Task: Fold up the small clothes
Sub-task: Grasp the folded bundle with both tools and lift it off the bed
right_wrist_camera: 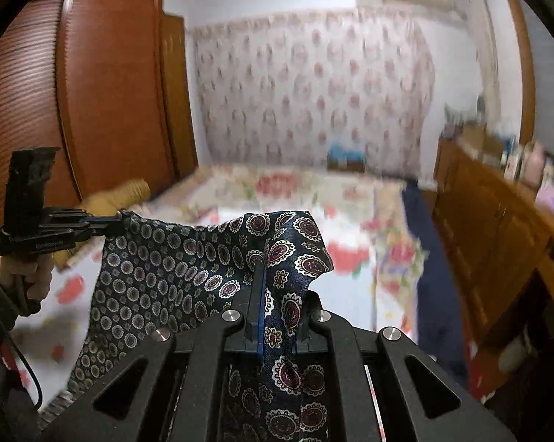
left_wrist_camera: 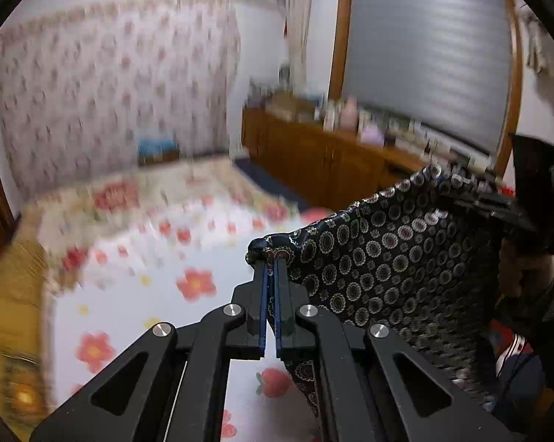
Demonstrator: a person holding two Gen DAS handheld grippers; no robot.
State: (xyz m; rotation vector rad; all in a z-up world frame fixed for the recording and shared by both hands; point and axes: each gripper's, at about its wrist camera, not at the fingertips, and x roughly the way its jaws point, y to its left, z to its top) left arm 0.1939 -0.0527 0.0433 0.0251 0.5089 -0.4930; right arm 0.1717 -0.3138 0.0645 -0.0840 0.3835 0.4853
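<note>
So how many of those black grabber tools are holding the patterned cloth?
2. The left gripper pinches one corner of the dark patterned cloth; the right gripper clamps the opposite corner.

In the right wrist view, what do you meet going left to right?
Left hand-held gripper → dark navy medallion-print cloth → right hand-held gripper → brown wooden cabinet.

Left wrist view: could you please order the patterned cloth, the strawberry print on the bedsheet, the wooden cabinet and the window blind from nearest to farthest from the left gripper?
1. Patterned cloth, clamped in the left gripper.
2. Strawberry print, below, on the bedsheet.
3. Wooden cabinet, across the room, right.
4. Window blind, above and behind the cabinet.
</note>
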